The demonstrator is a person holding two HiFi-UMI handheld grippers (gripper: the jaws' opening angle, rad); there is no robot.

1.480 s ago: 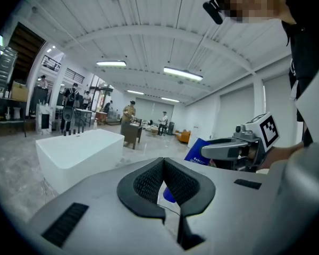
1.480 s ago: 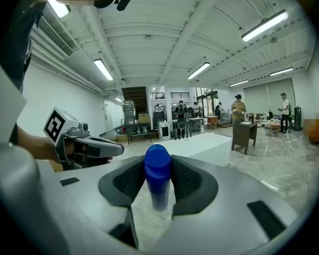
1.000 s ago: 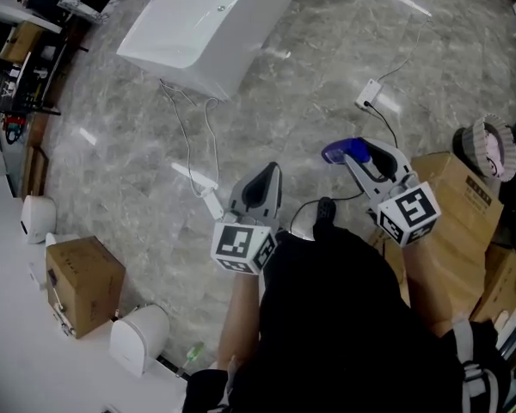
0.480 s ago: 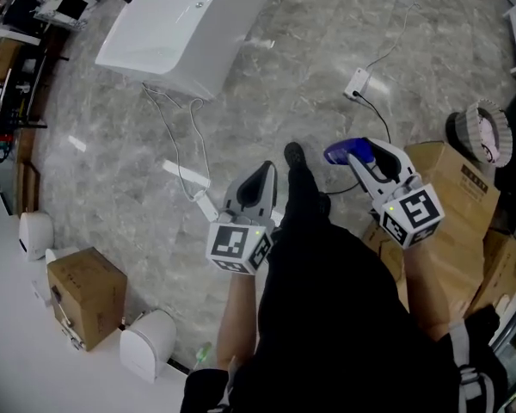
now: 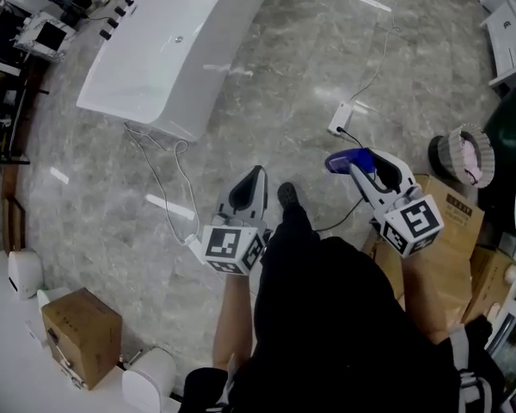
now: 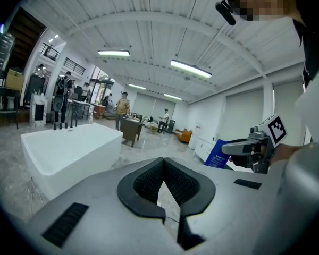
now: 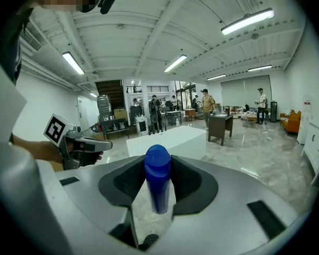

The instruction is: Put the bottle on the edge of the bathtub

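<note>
Bottle clamped in the right gripper, well apart from the bathtub.

Head view only: grey marble floor (image 5: 284, 76), white bathtub (image 5: 168, 50) far up-left with cables (image 5: 159, 175) trailing from its near end, and a cardboard box (image 5: 451, 231) beside the right arm. Gripper views only: ceiling lights (image 7: 247, 21) and distant people (image 7: 206, 102) behind the tub. Left gripper (image 5: 252, 181): jaws tip-to-tip, nothing between them in its own view. Right gripper (image 5: 367, 163): closed on the blue bottle (image 7: 158, 178), a pad on each side. Its view shows the rounded cap up and the long axis upright across the jaws. In the head view the bottle lies across the picture, its free end poking out toward the left gripper's side.
</note>
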